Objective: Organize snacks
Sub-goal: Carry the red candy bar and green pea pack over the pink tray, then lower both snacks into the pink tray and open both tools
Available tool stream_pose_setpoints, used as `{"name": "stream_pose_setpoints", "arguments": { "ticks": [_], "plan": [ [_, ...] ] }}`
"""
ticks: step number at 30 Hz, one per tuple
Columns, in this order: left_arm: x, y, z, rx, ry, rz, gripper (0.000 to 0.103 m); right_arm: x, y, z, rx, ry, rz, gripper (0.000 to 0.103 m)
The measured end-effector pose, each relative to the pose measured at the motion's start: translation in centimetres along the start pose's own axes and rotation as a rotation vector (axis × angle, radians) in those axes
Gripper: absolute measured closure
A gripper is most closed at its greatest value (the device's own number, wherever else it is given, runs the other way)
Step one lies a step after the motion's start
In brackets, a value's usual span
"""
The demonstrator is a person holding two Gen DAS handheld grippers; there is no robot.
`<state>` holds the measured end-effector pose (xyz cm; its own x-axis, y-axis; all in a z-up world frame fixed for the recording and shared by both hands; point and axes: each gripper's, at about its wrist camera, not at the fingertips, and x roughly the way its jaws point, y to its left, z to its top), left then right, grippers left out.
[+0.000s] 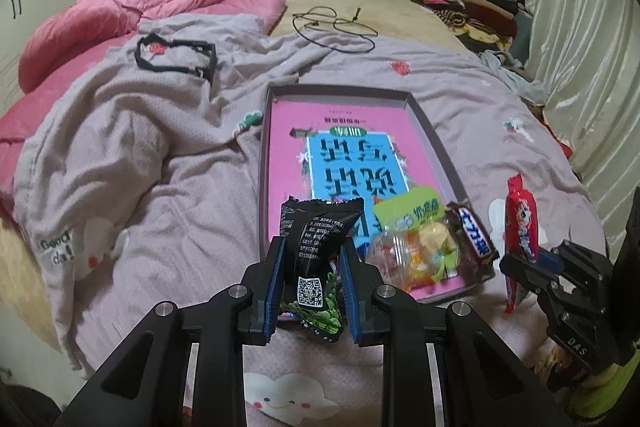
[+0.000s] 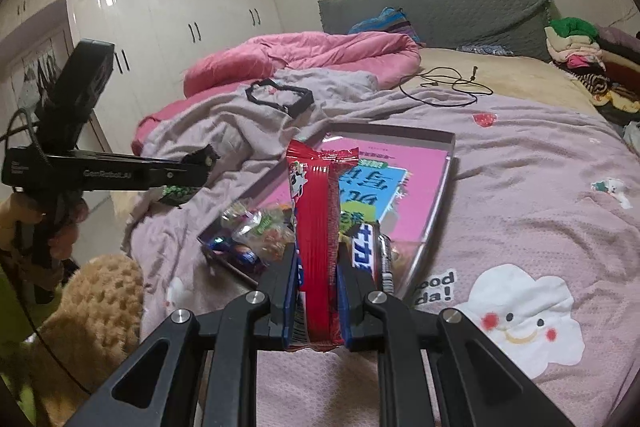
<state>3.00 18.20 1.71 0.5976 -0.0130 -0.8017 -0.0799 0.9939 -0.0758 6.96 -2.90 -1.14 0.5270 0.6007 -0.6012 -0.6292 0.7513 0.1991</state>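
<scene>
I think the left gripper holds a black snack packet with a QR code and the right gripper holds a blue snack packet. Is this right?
Not quite. The left gripper does hold the black snack packet with a QR code, but the right gripper holds a red snack packet, not a blue one. The right wrist view shows it clamped between the jaws.

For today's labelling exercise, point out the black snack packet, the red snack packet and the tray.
black snack packet (image 1: 310, 247), left wrist view, middle of the wrapper.
red snack packet (image 2: 318, 227), right wrist view, middle of the wrapper.
tray (image 1: 434, 131), left wrist view, right rim.
</scene>
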Motion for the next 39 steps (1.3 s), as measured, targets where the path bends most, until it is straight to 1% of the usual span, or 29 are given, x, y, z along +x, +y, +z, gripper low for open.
{"name": "stream_pose_setpoints", "arguments": {
  "ticks": [5,10,18,22,33,36,39],
  "plan": [
    [1.1,-0.5,-0.9,-0.001,0.017,-0.01,0.076,0.5,-0.3,-0.3,-0.014,0.013,-0.067,0.085],
    [1.9,-1.2,-1.3,0.011,0.017,-0.011,0.076,1.3,-1.2,-0.9,0.0,0.038,-0.103,0.085],
    [2.9,-1.3,-1.3,0.006,0.014,-0.012,0.076,2.7,-1.4,-1.2,-0.004,0.06,-0.126,0.085],
    [3.6,-1.1,-1.4,-0.005,0.02,-0.018,0.076,3.1,-1.2,-1.0,-0.008,0.056,-0.134,0.085],
    [4.5,-1.0,-1.1,-0.012,0.004,-0.022,0.076,5.0,-1.1,0.1,-0.02,0.045,-0.161,0.085],
    [4.7,-1.1,-1.1,-0.003,-0.003,-0.014,0.076,5.2,-0.7,0.5,-0.023,0.037,-0.157,0.085],
    [4.9,-1.3,-1.1,0.001,-0.007,-0.016,0.076,5.5,0.3,0.5,-0.043,0.039,-0.137,0.085]
  ]
}}
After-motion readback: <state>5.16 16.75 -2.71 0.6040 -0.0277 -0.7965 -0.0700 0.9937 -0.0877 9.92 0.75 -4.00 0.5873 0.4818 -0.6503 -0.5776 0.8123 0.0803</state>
